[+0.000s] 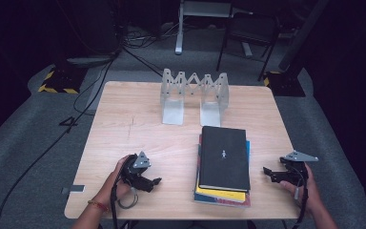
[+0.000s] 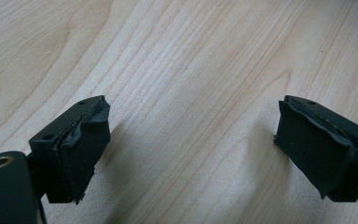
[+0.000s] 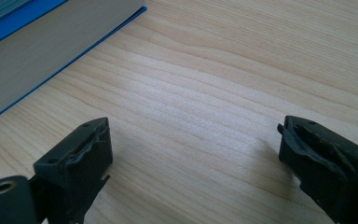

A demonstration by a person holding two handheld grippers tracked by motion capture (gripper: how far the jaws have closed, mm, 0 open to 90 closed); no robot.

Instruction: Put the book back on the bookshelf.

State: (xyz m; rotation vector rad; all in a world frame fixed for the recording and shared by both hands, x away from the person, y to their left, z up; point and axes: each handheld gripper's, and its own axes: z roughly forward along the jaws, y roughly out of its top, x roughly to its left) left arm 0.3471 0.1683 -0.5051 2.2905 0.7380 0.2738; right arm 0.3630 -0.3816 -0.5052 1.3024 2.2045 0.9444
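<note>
Wooden table (image 1: 138,129) takes up most of the high view, grey carpet around it. At the far edge stands a metal rack (image 1: 194,95), zigzag top, two upright plates, empty. Nearer the person, right of centre, a stack of books (image 1: 223,164) lies flat: black cover on top, blue, yellow and red edges under it. Left gripper (image 1: 155,182) rests low on the table, left of the stack and well apart from it, jaws pointing twd the books; jaws wide open, nothing btwn them, bare wood in the left gripper view. Right gripper (image 1: 266,171) sits near the stack's right side, not touching; jaws wide open too, empty. Right gripper view shows a blue-edged book (image 3: 37,51) ahead, left of the jaws.
</note>
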